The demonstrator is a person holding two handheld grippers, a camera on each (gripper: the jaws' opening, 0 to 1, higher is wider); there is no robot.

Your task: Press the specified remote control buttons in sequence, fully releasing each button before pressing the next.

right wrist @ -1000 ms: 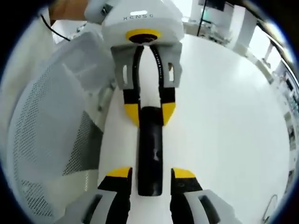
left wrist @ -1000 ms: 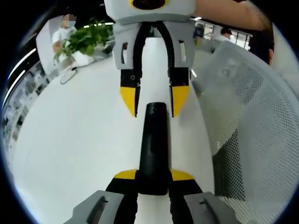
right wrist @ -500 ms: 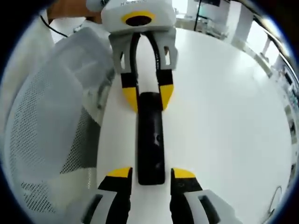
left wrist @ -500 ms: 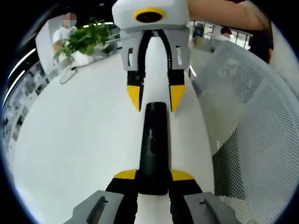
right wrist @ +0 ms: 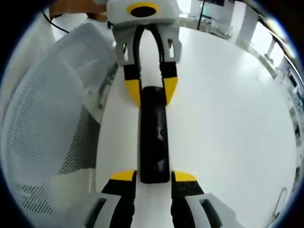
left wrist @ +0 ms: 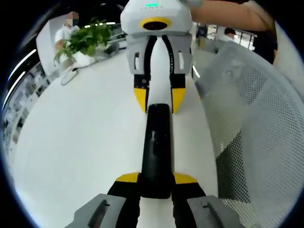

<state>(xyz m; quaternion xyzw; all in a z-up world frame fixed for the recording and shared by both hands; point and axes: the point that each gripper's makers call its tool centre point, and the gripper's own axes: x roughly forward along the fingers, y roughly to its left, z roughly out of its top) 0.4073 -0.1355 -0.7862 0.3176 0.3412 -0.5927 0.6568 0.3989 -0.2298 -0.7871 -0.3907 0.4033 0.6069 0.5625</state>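
- White tabletop [left wrist: 71, 142], mesh chair [left wrist: 256, 142] beside.
- Left gripper [left wrist: 156, 179] clamps remote [left wrist: 156, 147] at near end.
- Right gripper [right wrist: 154, 178] parted, straddling far end, apparently no grip.
- Advice: hold steady, press one button squarely, lift clear.

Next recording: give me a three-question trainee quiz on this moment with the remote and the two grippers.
1. True or false: the black remote control lies on the white table.
2. Which gripper's jaws flank the remote's near end in the left gripper view? A) left gripper B) right gripper
3. Fill in: beside the table stands a white mesh ____.

Key: 1 true. 2 A; the right gripper faces it at the remote's far end. 3 chair.
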